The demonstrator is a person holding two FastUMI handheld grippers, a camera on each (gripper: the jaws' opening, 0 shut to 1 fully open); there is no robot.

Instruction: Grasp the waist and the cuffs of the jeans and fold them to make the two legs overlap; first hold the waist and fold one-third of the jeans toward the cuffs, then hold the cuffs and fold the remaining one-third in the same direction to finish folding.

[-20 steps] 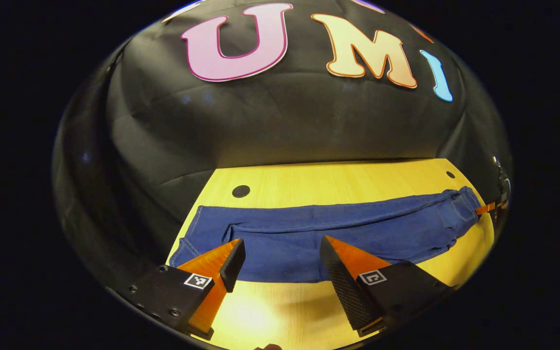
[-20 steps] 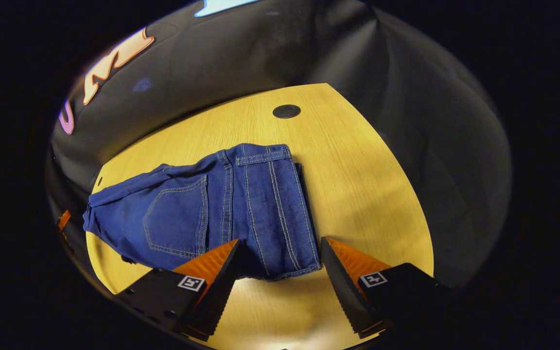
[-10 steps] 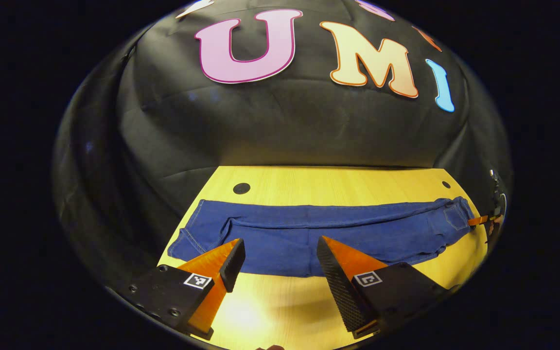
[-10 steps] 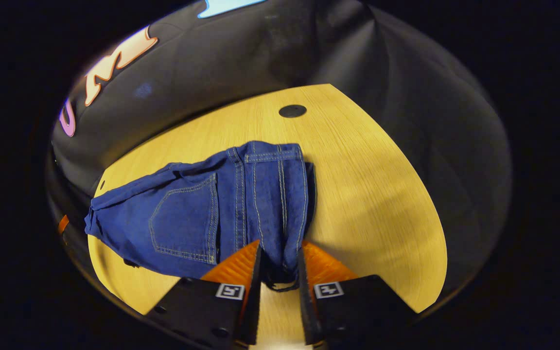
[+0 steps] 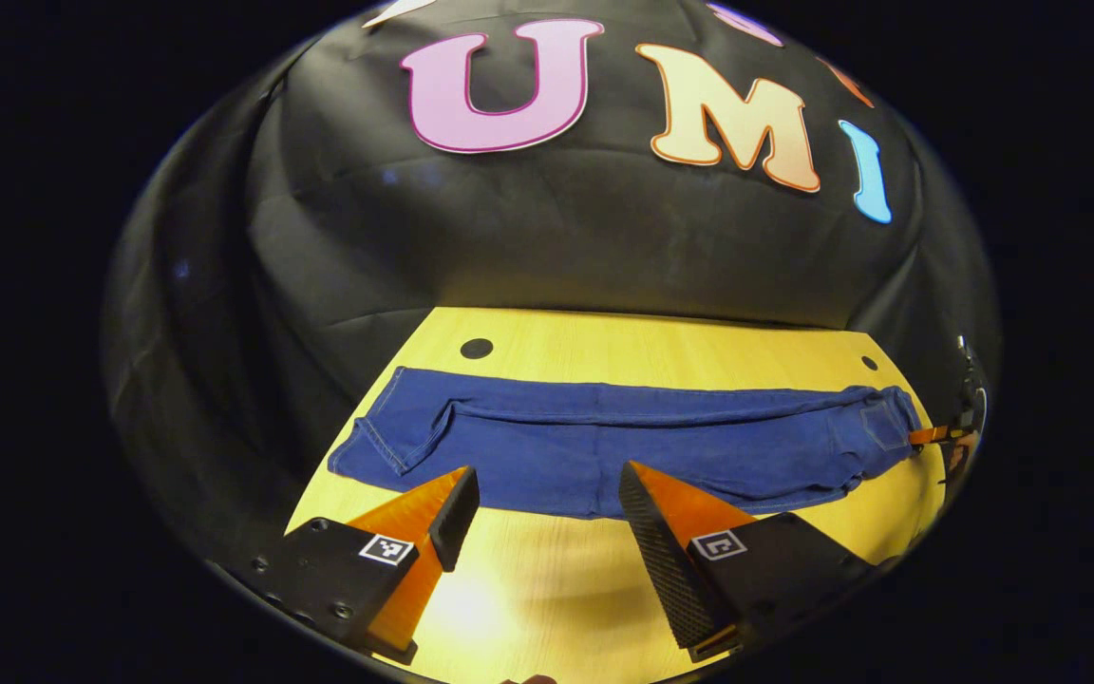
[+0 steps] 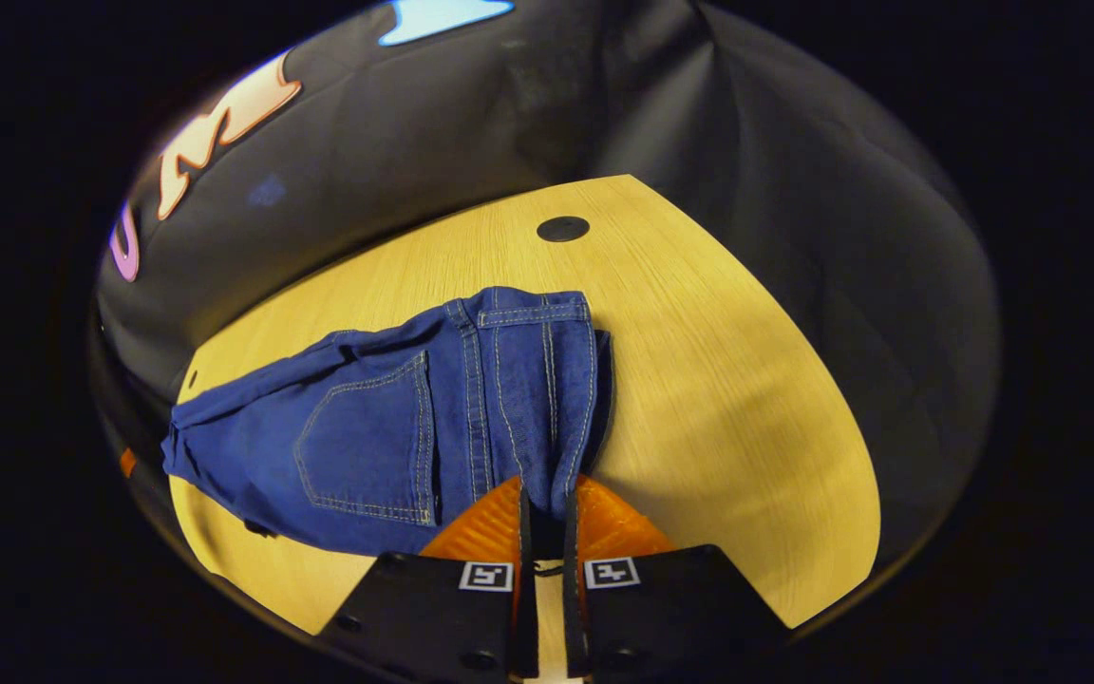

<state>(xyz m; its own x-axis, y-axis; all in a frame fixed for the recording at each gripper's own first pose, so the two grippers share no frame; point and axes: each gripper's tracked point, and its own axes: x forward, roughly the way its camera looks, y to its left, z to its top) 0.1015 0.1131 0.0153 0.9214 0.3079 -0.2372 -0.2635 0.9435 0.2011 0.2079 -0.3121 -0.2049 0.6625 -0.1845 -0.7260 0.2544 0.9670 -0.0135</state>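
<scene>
surface (image 5: 547, 589) under both my grippers | jeans (image 5: 623, 446) flat ahead of my left gripper (image 5: 539, 513), fingers apart, cuffs by left finger | right gripper (image 6: 543, 518) fingers clamped on waist (image 6: 533, 380) | denim soft, heavyish; pinch hems

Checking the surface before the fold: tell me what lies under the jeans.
The jeans lie flat on the wooden table. Whatever is beneath the cloth is covered.
</scene>
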